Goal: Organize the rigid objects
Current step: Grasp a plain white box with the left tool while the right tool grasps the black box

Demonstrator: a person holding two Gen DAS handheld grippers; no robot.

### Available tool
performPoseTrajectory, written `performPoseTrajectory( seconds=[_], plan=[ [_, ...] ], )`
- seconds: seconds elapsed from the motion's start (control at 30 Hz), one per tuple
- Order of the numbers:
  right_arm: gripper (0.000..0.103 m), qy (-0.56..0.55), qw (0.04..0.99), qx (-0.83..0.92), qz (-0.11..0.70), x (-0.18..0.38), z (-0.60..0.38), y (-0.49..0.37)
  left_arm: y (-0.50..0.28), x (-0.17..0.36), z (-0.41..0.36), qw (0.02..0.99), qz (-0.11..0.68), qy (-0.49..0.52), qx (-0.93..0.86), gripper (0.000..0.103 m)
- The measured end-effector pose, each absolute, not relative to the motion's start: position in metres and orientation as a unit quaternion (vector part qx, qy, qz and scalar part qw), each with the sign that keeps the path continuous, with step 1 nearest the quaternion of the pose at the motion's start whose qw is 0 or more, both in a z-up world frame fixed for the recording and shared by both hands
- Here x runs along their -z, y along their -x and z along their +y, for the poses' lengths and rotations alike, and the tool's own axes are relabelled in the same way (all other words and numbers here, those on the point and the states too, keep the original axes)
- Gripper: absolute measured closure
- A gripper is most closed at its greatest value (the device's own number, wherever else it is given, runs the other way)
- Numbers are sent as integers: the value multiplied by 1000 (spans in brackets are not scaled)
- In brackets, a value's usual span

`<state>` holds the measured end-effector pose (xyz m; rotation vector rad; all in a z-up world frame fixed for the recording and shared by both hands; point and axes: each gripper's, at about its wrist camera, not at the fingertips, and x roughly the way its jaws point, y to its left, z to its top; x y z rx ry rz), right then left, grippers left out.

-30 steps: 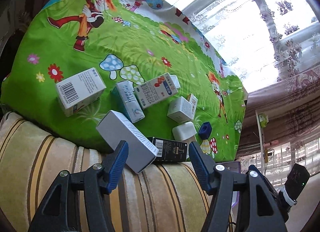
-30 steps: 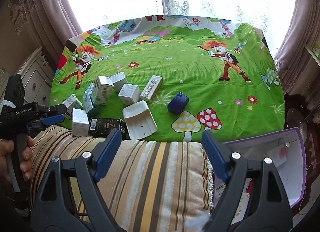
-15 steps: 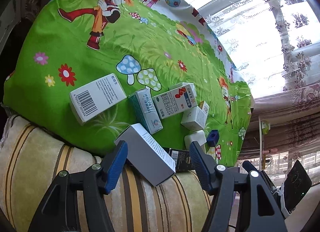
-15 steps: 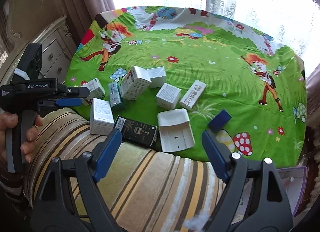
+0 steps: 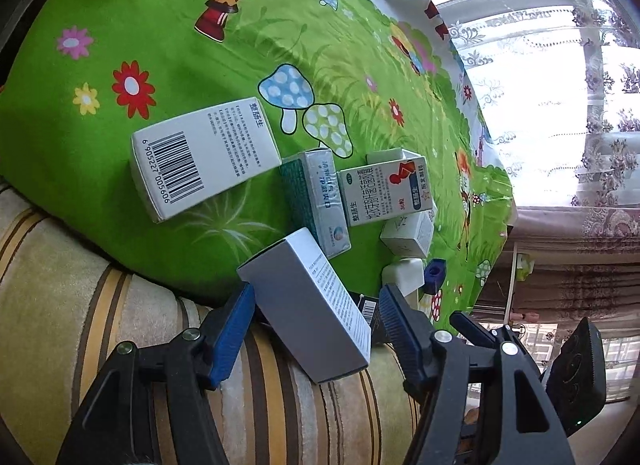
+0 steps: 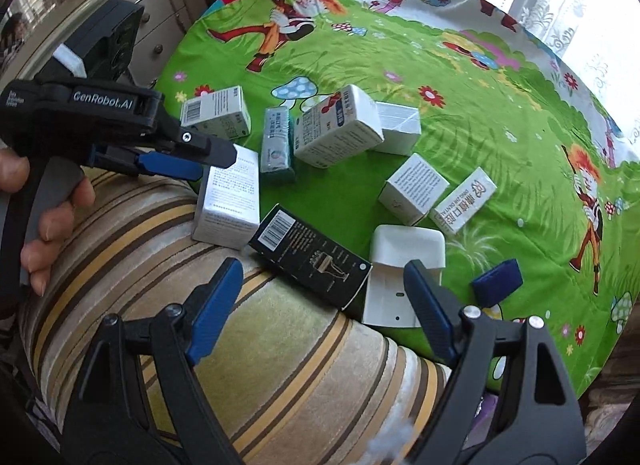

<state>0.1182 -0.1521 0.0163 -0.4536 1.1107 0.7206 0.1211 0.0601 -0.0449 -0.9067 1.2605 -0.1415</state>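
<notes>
From my left camera, the black box [image 5: 370,311] is mostly hidden behind the grey box [image 5: 308,301] between my fingers [image 5: 232,329]. The white case [image 5: 404,275] beyond them is half covered. Small print on the far boxes is too fine to read.

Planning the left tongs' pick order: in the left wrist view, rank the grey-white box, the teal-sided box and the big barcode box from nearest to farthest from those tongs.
1. Grey-white box: between the open left tongs, on the striped cushion's edge.
2. Teal-sided box: just beyond it, on the green cloth.
3. Big barcode box: farthest, up and to the left.
</notes>
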Motion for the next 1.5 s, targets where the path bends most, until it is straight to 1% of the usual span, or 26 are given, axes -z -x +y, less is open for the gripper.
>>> performPoseTrajectory(
  seconds=[0.17,0.27,0.4,0.5,0.57,0.63,0.7,0.73,0.77,0.9,1.07,1.2,1.3,1.5],
  plan=[
    [18,246,748,-329,521,-1,-140,-122,-123,48,60,711,572,405,59,37],
    [18,223,750,-312,539,2,-143,-127,-121,48,65,710,570,411,53,37],
    [18,156,757,-279,571,7,-157,-138,-123,50,63,705,579,407,49,37],
    [18,65,754,-242,607,12,-176,-152,-126,51,59,703,585,401,53,32],
    [18,-8,743,-225,630,17,-189,-159,-129,53,56,701,588,399,57,31],
    [18,-42,737,-210,641,21,-196,-162,-131,54,54,703,590,394,59,32],
    [18,-28,739,-210,640,21,-191,-160,-132,54,50,707,589,386,67,36],
    [18,-19,741,-210,638,21,-187,-158,-132,56,49,707,590,384,69,48],
    [18,-15,743,-208,636,20,-184,-157,-131,58,48,703,594,385,70,54],
    [18,-13,753,-191,629,19,-172,-149,-123,54,50,712,579,389,80,56],
    [18,23,769,-169,616,19,-157,-140,-106,39,58,731,553,392,83,57],
    [15,26,776,-156,611,19,-147,-140,-92,25,64,750,527,391,86,58],
    [15,30,776,-152,612,22,-142,-143,-86,15,71,766,510,383,79,63],
    [15,29,775,-140,615,27,-144,-145,-84,9,80,777,494,383,77,64]
  ],
)
